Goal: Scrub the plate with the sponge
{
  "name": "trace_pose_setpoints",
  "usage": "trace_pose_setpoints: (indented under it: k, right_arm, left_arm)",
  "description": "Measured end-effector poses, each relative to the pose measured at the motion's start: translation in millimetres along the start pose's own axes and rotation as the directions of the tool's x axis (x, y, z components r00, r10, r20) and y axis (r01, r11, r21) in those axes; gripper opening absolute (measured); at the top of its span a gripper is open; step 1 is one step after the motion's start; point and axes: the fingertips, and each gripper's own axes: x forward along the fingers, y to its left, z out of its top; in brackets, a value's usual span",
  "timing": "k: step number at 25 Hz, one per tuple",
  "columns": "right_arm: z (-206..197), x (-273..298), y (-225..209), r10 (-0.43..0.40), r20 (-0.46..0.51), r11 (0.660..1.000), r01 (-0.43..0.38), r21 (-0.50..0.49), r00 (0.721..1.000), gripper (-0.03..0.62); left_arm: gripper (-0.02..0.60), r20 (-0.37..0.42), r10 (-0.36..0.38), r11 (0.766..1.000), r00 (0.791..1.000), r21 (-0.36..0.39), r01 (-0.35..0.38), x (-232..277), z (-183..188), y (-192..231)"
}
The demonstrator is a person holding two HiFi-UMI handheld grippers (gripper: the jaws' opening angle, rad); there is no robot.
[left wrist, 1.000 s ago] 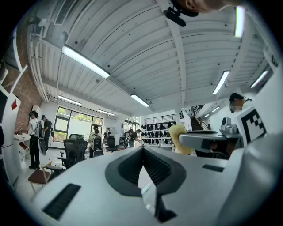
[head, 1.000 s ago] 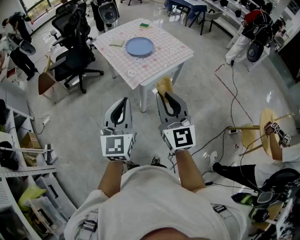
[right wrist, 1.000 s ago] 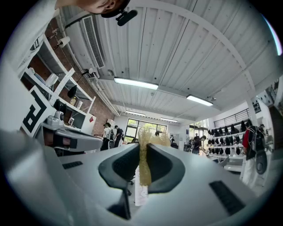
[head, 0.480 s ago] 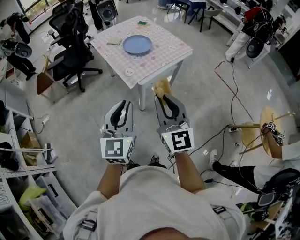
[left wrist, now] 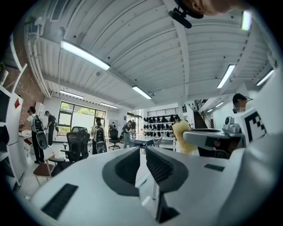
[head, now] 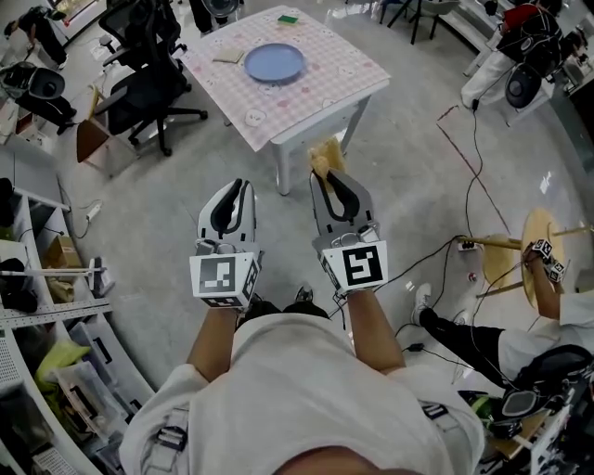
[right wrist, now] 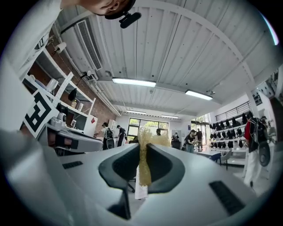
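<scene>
A grey floor (head: 186, 204) fills most of the head view. On it, well ahead of the person, stands a white table (head: 320, 97) with a pink checked cloth. A black chair (head: 139, 88) is just off the table's left edge.

Both grippers are held out level and side by side, well short of the table. The left gripper (head: 238, 188) has just been opening. In its own view the left gripper's (left wrist: 141, 164) pads stand a narrow gap apart, with nothing between them. The right gripper (head: 327, 178) is clenched on the sponge (head: 324, 158), whose yellow end sticks out past its tips. In the right gripper view the right gripper's (right wrist: 143, 164) pads pinch the sponge (right wrist: 144, 152) to a thin upright strip. The left gripper view shows the same sponge (left wrist: 182, 137) off to its right.

The blue plate (head: 275, 62) lies bare near the middle of the table, a little toward the far left edge. Just beside it, toward the left corner, lies a flat beige piece (head: 228, 57), perhaps a cloth; it is too small to tell. A small green thing (head: 288, 18) sits at the far corner.
</scene>
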Motion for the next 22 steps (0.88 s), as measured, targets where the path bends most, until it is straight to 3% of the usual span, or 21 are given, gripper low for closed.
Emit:
trace_pose_setpoints:
  k: [6, 11, 22]
  right_arm:
    - [-14, -1, -33, 0.023, 0.002, 0.999, -0.023, 0.034, 1.000, 0.048]
    - [-28, 23, -48, 0.036, -0.010, 0.999, -0.035, 0.038, 0.999, 0.048]
    - [-65, 133, -123, 0.019, -0.067, 1.000, -0.020, -0.010, 0.998, 0.048]
  left_arm:
    - [0.058, -0.012, 0.046, 0.999, 0.999, 0.017, -0.046, 15, -5, -17]
    - [0.066, -0.037, 0.042, 0.999, 0.998, 0.010, -0.042, 46, -16, -9]
    - [0.066, -0.022, -0.016, 0.999, 1.000, -0.049, 0.015, 204, -20, 32]
